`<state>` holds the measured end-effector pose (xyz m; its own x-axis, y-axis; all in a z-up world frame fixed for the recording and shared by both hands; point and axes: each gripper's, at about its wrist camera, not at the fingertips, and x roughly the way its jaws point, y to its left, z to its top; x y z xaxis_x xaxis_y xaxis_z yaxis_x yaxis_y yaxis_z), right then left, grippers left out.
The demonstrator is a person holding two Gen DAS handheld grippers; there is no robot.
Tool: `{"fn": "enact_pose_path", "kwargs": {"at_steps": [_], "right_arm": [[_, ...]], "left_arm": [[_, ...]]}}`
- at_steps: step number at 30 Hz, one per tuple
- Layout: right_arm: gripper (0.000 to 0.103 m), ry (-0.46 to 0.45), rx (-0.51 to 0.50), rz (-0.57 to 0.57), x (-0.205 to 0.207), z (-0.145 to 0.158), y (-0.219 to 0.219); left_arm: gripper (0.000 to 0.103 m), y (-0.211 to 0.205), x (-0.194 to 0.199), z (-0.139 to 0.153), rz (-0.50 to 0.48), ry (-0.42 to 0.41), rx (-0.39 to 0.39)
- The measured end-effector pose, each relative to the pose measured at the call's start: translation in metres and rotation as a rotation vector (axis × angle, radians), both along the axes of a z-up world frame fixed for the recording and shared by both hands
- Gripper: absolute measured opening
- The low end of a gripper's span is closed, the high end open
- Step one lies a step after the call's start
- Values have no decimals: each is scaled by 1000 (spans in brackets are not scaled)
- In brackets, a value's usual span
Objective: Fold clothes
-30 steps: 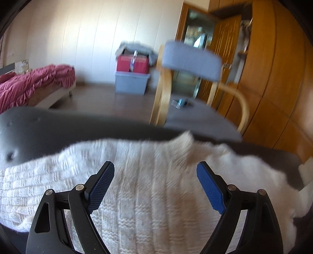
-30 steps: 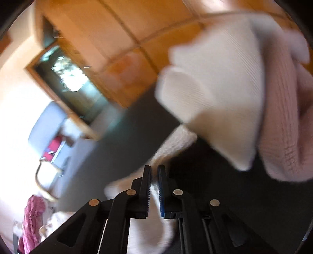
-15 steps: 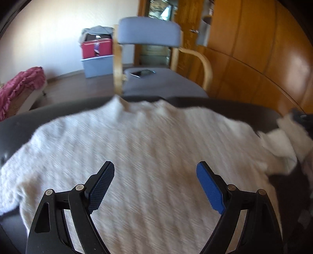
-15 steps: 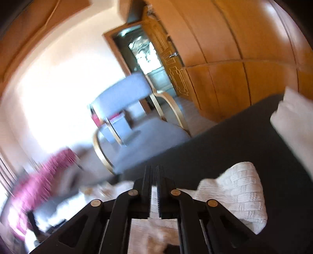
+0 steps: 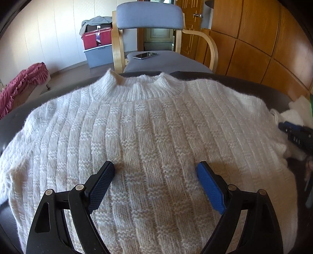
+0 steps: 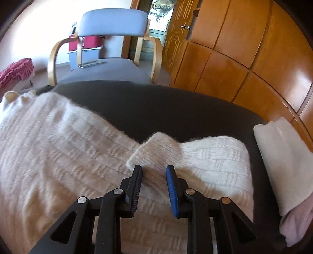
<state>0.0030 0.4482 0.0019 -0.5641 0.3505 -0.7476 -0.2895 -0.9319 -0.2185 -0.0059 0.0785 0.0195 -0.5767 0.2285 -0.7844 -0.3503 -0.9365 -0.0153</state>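
One white knit sweater lies flat across dark table, collar toward chair. Left gripper spread wide over its chest, holding nothing. Right gripper narrow, jaws opening, sleeve cuff just beyond, unpinched.

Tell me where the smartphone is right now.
The dark smartphone lies flat on the grey-cushioned wooden armchair, seen top centre in the left wrist view, beyond the collar of the white knitted sweater.
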Motion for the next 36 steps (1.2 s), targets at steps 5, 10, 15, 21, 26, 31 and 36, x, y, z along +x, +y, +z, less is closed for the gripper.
{"fn": "enact_pose_path", "kwargs": {"at_steps": [5, 10, 15, 21, 26, 31, 36], "right_arm": [[15, 0, -20, 4, -3, -2, 6], [5, 73, -74, -23, 6, 16, 12], [5, 221, -158, 29, 26, 58, -6], [5, 343, -295, 218, 41, 98, -65], [5, 301, -454, 350, 26, 84, -120], [9, 168, -610, 378, 12, 33, -144], [19, 258, -820, 335, 28, 7, -122]], "left_arm": [[91, 0, 0, -1, -3, -3, 3], [91, -5, 0, 2, -5, -5, 40], [91, -19, 0, 10, -9, -1, 171], [91, -29, 7, 21, -42, 26, 304], [91, -32, 5, 23, -44, 23, 343], [91, -35, -6, 10, 6, -52, 329], [91, -30, -6, 6, 5, -53, 287]]}}
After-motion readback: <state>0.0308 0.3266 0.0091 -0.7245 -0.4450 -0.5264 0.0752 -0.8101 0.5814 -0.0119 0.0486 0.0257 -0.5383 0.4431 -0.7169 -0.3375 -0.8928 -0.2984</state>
